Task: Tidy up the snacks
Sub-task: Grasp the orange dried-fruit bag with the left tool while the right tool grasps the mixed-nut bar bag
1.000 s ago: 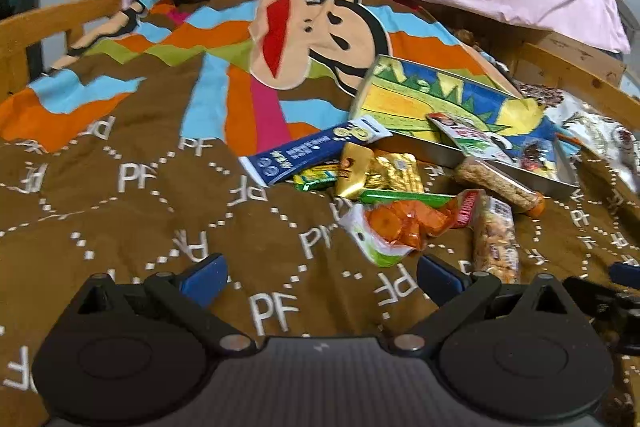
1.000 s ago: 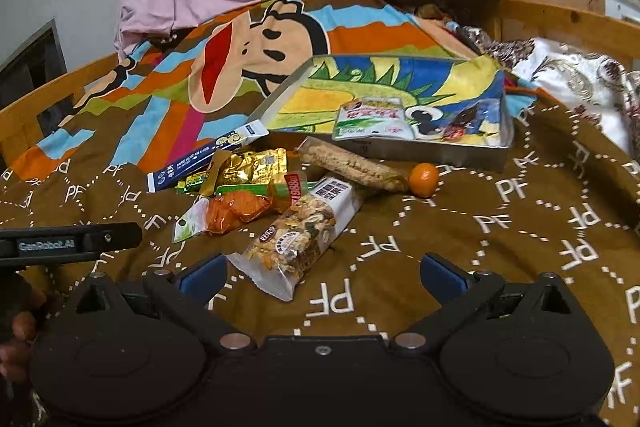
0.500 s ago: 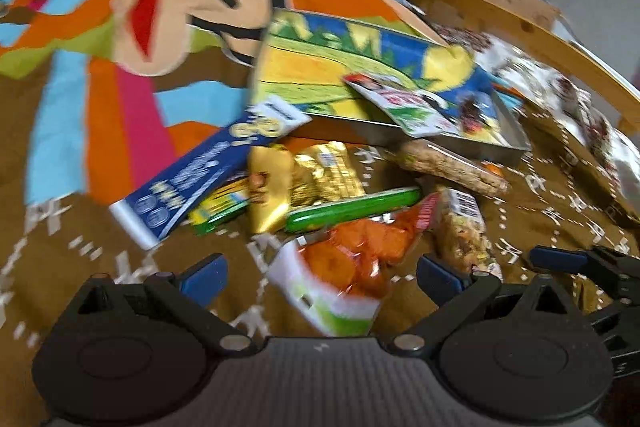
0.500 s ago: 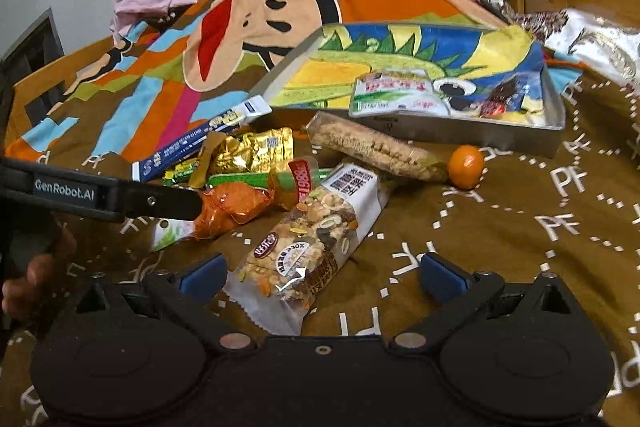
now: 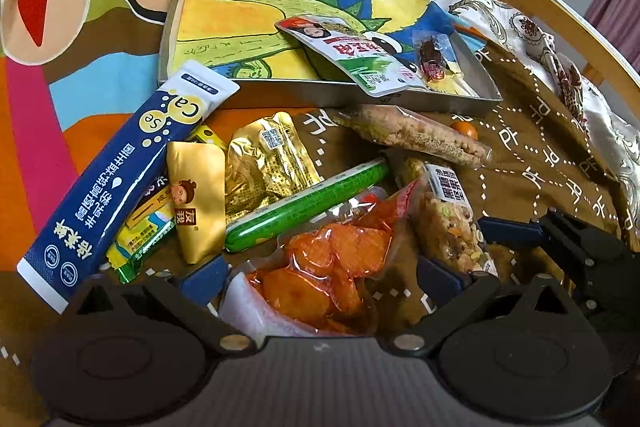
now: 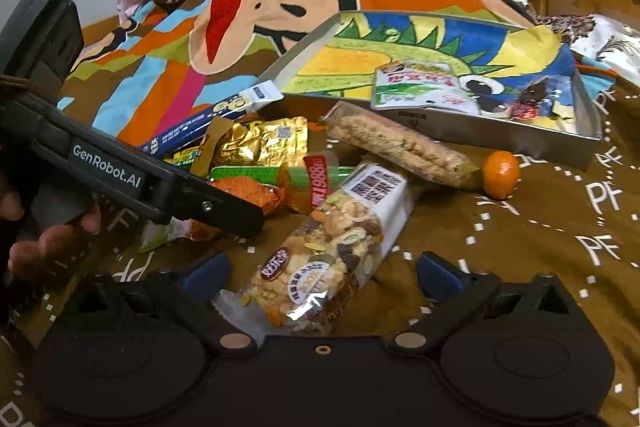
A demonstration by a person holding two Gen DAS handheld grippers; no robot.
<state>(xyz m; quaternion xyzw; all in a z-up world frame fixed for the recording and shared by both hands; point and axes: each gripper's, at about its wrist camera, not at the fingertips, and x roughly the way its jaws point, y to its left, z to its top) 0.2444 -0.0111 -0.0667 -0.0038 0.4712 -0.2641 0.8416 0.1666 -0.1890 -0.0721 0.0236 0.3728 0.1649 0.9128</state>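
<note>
Left wrist view: the left gripper (image 5: 318, 277) stands open over the orange snack pouch (image 5: 320, 283), its near end hidden by the gripper body. The blue stick pack (image 5: 120, 187) reads "Ca" and "Se".

Right wrist view: the right gripper (image 6: 322, 273), jaws just narrowing but open, straddles the mixed-nut bag (image 6: 328, 251) on the blanket (image 6: 560, 227), printed "PF". The left gripper's arm reads "GenRobot.AI". Pouch labels in the tin tray (image 6: 520, 143) are unreadable.

Both fisheye views are evenly and fairly brightly lit indoors, seemingly from overhead, though no lamp shows. Colours are vivid. Shadows are soft and short. Small glints sit on the gold foil packet (image 5: 269, 163) and the clear nut-mix bag (image 6: 320, 259). Straight edges bow strongly toward the dark rounded corners. Focus is reasonably sharp, with slight softness at the rim.
</note>
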